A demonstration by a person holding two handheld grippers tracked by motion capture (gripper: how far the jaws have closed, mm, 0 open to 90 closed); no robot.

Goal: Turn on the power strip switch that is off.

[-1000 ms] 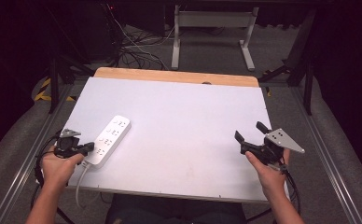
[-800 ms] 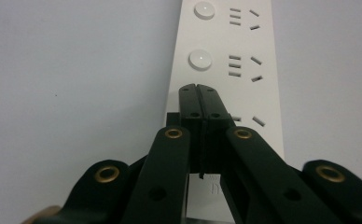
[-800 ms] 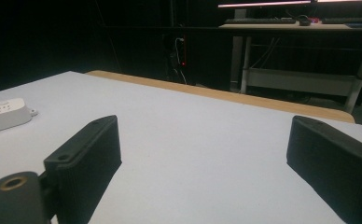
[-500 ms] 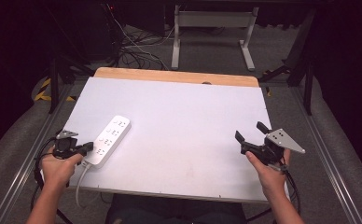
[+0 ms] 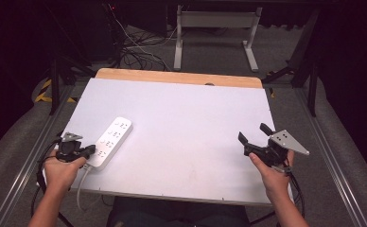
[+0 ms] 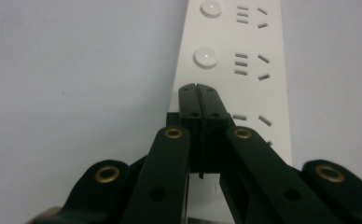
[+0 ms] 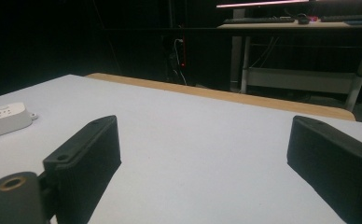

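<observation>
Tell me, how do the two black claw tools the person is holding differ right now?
The left gripper has its jaws pressed shut with nothing between them; the right gripper has its jaws spread wide. The left gripper's tips sit over the near end of the white power strip, while the right gripper is over bare table, far from the strip. Both are black, two-jawed, and each is held in one hand near the table's front edge.
</observation>
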